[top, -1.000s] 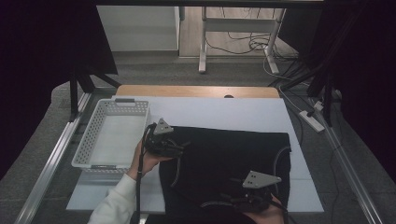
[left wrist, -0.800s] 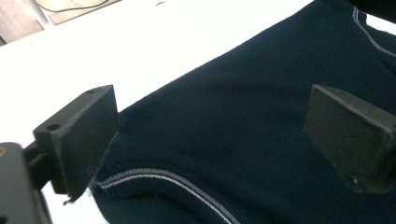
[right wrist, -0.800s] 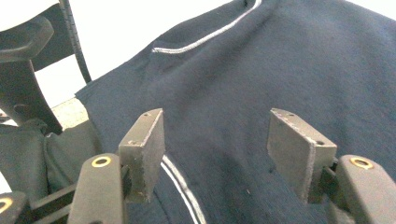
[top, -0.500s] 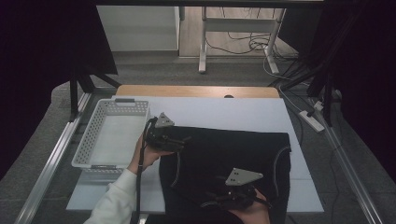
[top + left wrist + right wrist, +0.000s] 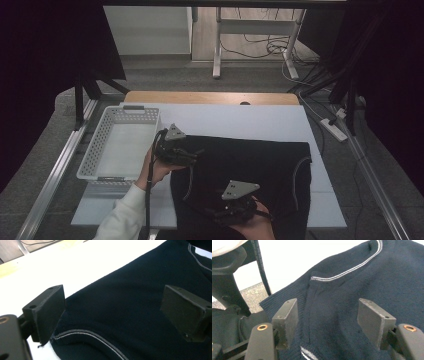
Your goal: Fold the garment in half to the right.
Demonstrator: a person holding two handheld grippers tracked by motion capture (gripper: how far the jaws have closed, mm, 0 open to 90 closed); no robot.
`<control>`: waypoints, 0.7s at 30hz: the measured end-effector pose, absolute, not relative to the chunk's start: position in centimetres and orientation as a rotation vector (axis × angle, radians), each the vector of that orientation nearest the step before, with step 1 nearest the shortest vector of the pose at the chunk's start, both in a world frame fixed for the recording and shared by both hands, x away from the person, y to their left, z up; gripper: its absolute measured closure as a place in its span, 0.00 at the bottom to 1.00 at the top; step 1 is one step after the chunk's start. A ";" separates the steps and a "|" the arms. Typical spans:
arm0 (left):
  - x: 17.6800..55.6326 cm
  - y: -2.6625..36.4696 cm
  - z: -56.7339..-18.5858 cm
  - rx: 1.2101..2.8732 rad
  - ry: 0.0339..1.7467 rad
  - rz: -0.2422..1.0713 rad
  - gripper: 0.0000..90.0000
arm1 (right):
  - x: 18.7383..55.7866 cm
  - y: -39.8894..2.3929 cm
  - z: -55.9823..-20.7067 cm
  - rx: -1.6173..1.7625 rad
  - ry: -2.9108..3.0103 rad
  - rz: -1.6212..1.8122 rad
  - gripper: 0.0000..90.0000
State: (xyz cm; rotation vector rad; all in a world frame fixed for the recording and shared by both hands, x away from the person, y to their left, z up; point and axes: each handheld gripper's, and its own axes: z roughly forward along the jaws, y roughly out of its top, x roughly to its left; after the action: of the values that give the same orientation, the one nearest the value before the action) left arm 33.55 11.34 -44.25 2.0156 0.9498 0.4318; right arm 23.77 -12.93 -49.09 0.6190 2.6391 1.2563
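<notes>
A dark navy sweater [image 5: 250,165] with thin white trim lies spread on the white table top [image 5: 240,120]. My left gripper [image 5: 195,152] sits at the sweater's left edge, held by a hand in a white sleeve. Its jaws stand open over the hem [image 5: 140,282], and the gripper [image 5: 112,307] grips nothing. My right gripper [image 5: 217,207] hovers low over the sweater's near part. In the right gripper view the gripper [image 5: 329,315] has just been opening its jaws; the knit fabric [image 5: 367,280] lies under and between them, unpinched.
A white perforated basket [image 5: 95,150] stands on the table's left side, beside the sweater. A wooden strip [image 5: 210,97] runs along the table's far edge. Metal rails flank the table, and a power strip [image 5: 332,127] lies on the floor at right.
My right gripper has slid leftward along the sweater's near part. The left gripper has stayed at the sweater's left edge.
</notes>
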 end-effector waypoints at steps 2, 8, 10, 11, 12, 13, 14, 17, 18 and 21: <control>33.6 11.4 -44.3 2.012 0.955 0.429 0.08 | 23.8 -12.7 -49.3 0.618 2.646 1.247 0.36; 33.6 12.0 -44.2 2.003 0.969 0.428 0.08 | 24.0 -11.7 -49.7 0.618 2.675 1.221 0.35; 33.6 12.1 -44.1 1.999 0.971 0.432 0.08 | 24.0 -11.3 -49.9 0.614 2.686 1.216 0.34; 33.6 12.1 -44.1 1.996 0.973 0.433 0.08 | 24.0 -11.1 -50.0 0.612 2.692 1.214 0.34; 33.6 12.2 -44.0 1.994 0.975 0.433 0.08 | 24.1 -10.8 -50.1 0.604 2.700 1.206 0.34; 33.6 12.2 -44.0 1.994 0.977 0.435 0.08 | 24.1 -10.6 -50.2 0.600 2.706 1.205 0.33; 33.6 12.3 -44.0 1.992 0.978 0.436 0.08 | 24.1 -10.3 -50.3 0.593 2.714 1.202 0.33; 33.6 12.5 -43.9 1.986 0.984 0.440 0.08 | 24.2 -9.4 -50.5 0.580 2.731 1.197 0.32; 33.6 12.5 -43.8 1.986 0.984 0.442 0.08 | 24.2 -9.1 -50.6 0.578 2.736 1.186 0.31; 33.6 12.6 -43.8 1.976 0.987 0.443 0.08 | 24.2 -8.2 -50.8 0.569 2.739 1.172 0.30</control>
State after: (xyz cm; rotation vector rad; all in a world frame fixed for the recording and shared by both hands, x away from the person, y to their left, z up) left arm 33.60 12.58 -43.77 1.9757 0.9868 0.4433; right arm 24.23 -8.24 -50.78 0.5685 2.7390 1.1721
